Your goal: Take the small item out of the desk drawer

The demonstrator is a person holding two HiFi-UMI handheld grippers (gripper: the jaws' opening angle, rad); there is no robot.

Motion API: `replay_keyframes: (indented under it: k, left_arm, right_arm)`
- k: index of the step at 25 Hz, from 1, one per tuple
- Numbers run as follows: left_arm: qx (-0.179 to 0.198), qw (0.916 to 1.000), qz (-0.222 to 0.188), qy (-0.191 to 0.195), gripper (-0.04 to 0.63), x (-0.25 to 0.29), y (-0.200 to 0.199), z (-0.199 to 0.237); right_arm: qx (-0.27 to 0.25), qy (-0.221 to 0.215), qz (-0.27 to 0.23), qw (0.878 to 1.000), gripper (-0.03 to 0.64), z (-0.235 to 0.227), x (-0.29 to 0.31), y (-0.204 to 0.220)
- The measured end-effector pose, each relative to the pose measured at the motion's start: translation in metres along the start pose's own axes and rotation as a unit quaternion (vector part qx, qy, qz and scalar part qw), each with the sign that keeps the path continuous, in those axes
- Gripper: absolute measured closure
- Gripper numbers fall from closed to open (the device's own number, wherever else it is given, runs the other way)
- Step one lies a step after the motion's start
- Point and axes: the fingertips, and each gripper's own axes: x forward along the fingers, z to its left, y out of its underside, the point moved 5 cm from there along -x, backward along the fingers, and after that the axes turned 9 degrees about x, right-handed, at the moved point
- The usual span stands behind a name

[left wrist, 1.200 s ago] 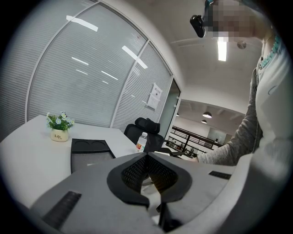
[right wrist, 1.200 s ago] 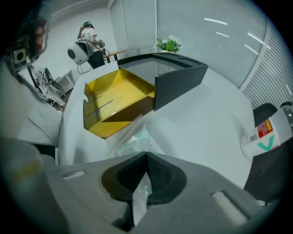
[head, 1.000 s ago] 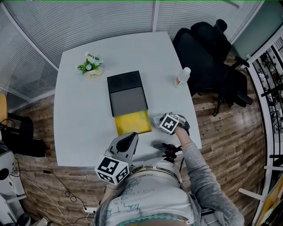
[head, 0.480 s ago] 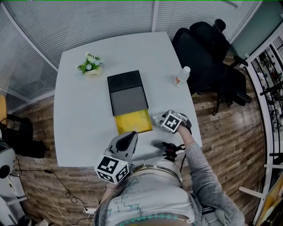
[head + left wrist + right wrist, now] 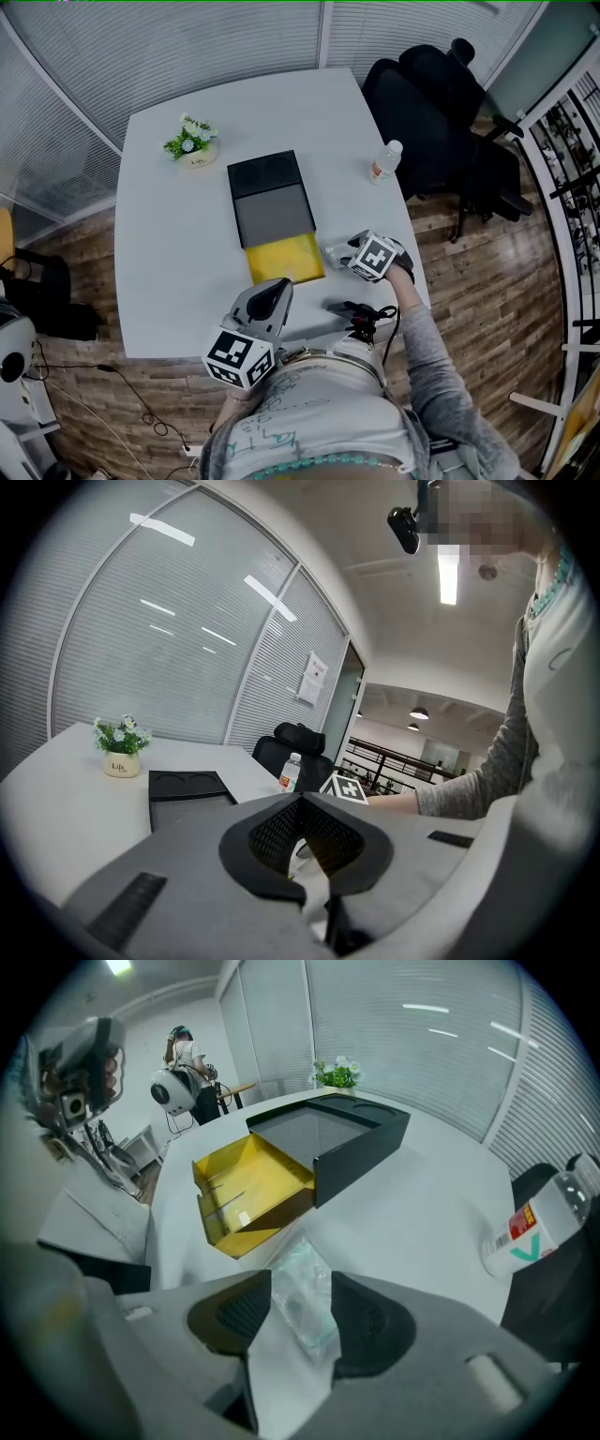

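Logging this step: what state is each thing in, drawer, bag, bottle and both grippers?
Yellow drawer: pulled open.
Small clear bag: lying on the table, outside the drawer.
Right gripper: open, jaws just been opening, bag between them.
Left gripper: shut, empty.
Water bottle: upright, capped.

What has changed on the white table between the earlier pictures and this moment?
The right gripper has just been opening its jaws, letting go of the small clear plastic packet, which lies on the table between them. In the head view this gripper has shifted slightly rightward. The left gripper, the open yellow drawer and the plastic bottle stayed as they were.
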Motion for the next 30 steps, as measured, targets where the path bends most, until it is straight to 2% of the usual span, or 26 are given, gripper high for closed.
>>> replay_keyframes:
  k: [20, 30]
  left_arm:
    - [-0.002, 1.0, 0.003, -0.001, 0.598, -0.003, 0.0, 0.005]
    - [-0.004, 1.0, 0.006, -0.003, 0.598, -0.004, 0.002, 0.007]
  right_arm:
    - [-0.001, 0.002, -0.023, 1.0, 0.417, 0.012, -0.009, 0.001]
    - [-0.001, -0.004, -0.07, 0.998, 0.447, 0.027, -0.036, -0.008]
